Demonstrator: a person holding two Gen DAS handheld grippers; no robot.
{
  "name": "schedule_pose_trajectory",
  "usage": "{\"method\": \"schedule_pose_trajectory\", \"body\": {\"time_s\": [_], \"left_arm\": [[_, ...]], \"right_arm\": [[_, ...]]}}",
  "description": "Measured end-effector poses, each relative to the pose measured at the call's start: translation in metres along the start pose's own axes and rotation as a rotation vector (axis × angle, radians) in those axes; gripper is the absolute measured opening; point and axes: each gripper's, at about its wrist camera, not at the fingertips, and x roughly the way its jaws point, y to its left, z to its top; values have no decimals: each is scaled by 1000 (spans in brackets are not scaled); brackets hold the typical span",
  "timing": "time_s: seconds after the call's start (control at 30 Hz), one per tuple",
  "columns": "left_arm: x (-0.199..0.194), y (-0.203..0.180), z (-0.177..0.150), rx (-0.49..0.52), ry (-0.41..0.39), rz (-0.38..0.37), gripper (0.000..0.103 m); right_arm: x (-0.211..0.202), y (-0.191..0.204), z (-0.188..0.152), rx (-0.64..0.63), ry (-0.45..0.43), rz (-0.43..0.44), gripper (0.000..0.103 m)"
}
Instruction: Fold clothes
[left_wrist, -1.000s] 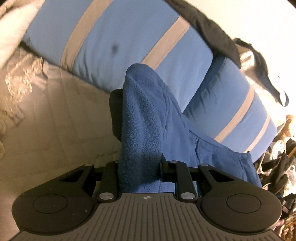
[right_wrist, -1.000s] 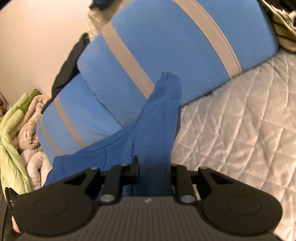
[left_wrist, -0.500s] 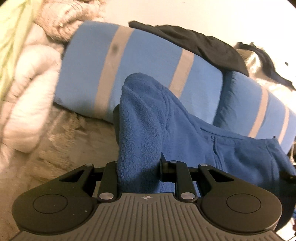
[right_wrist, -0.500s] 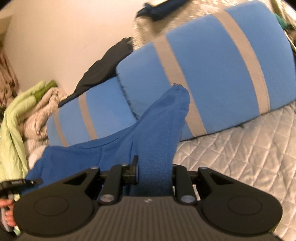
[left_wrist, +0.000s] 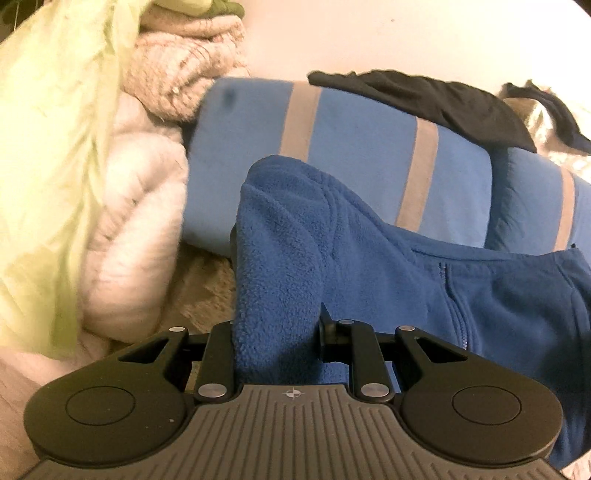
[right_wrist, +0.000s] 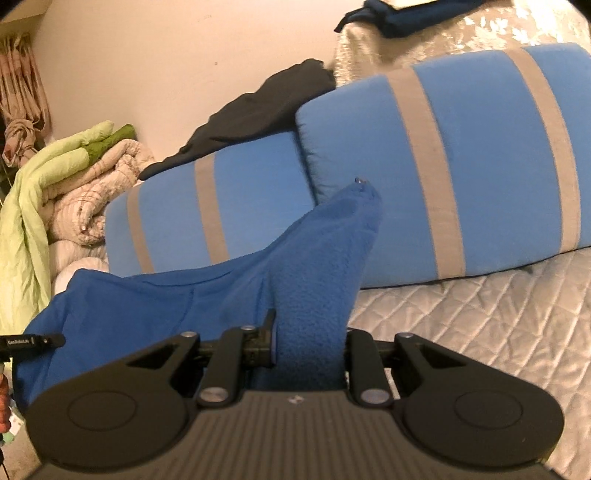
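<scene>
A blue fleece jacket (left_wrist: 424, 291) with a zip hangs stretched between my two grippers above the bed. My left gripper (left_wrist: 277, 332) is shut on one bunched end of the fleece, which stands up thick between its jaws and hides the fingertips. The rest of the jacket trails off to the right in the left wrist view. In the right wrist view my right gripper (right_wrist: 310, 343) is shut on the other end of the blue fleece jacket (right_wrist: 166, 306), and the cloth runs left toward the tip of the left gripper (right_wrist: 33, 339) at the frame's edge.
Two blue pillows with grey stripes (right_wrist: 461, 166) lean against the wall at the head of a quilted beige bedspread (right_wrist: 480, 325). A black garment (left_wrist: 436, 107) lies on top of them. Folded beige and green blankets (right_wrist: 74, 184) are piled at the left.
Both grippers have risen and rolled toward level while holding the fleece. The pillows have sunk and levelled in both views, and the blanket pile has come into the left wrist view.
</scene>
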Motion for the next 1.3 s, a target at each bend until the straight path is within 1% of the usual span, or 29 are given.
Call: {"method": "schedule_pose_trajectory", "body": {"time_s": [0.1, 0.17, 0.2, 0.23, 0.27, 0.3, 0.33, 0.37, 0.4, 0.43, 0.47, 0.5, 0.53, 0.63, 0.83, 0.97, 1.1, 1.13, 1.17, 1.2, 1.3], "left_arm": [[-9, 16, 6, 16, -17, 14, 24], [-13, 31, 9, 8, -34, 11, 25], [-12, 38, 9, 8, -55, 6, 30], [-7, 44, 6, 16, -88, 13, 41], [2, 49, -1, 32, -130, 48, 49], [11, 53, -7, 48, -162, 90, 73], [21, 55, -13, 67, -165, 155, 81], [31, 56, -18, 86, -167, 219, 81], [42, 58, -23, 104, -170, 284, 81], [52, 59, -29, 123, -172, 349, 81], [60, 61, -33, 131, -170, 390, 81], [63, 64, -35, 108, -159, 359, 81], [66, 67, -37, 88, -145, 329, 81], [78, 67, -44, 81, -92, 247, 81], [103, 56, -69, 98, -33, 130, 82], [125, 52, -77, 94, 8, 80, 82], [139, 57, -80, 79, -15, 38, 83], [146, 60, -82, 73, -1, 33, 84], [156, 64, -86, 72, 34, 40, 84], [165, 69, -91, 66, 63, 43, 88], [182, 82, -105, 11, 101, 20, 94]], "right_arm": [[4, 13, 0, 22, -14, 31, 20], [8, 21, 0, 34, -9, 58, 20], [9, 25, 0, 38, -5, 73, 20], [11, 30, -2, 33, -1, 84, 21], [16, 35, -4, 20, 9, 78, 25], [24, 38, -8, 7, 24, 61, 31], [32, 42, -12, -7, 39, 44, 59], [43, 44, -16, -31, 65, 10, 95], [52, 46, -24, -71, 77, -43, 101], [59, 47, -32, -117, 71, -101, 103], [65, 47, -39, -153, 68, -147, 103], [69, 47, -44, -183, 66, -182, 103], [72, 45, -47, -202, 76, -198, 103], [78, 37, -52, -215, 103, -164, 103], [84, 29, -63, -282, 156, -190, 103], [79, 24, -68, -314, 166, -186, 103], [69, 15, -66, -310, 151, -190, 103], [67, 12, -65, -308, 147, -191, 103], [64, 10, -64, -306, 143, -192, 103], [62, 7, -64, -301, 141, -195, 103], [60, -5, -62, -281, 144, -210, 103]]}}
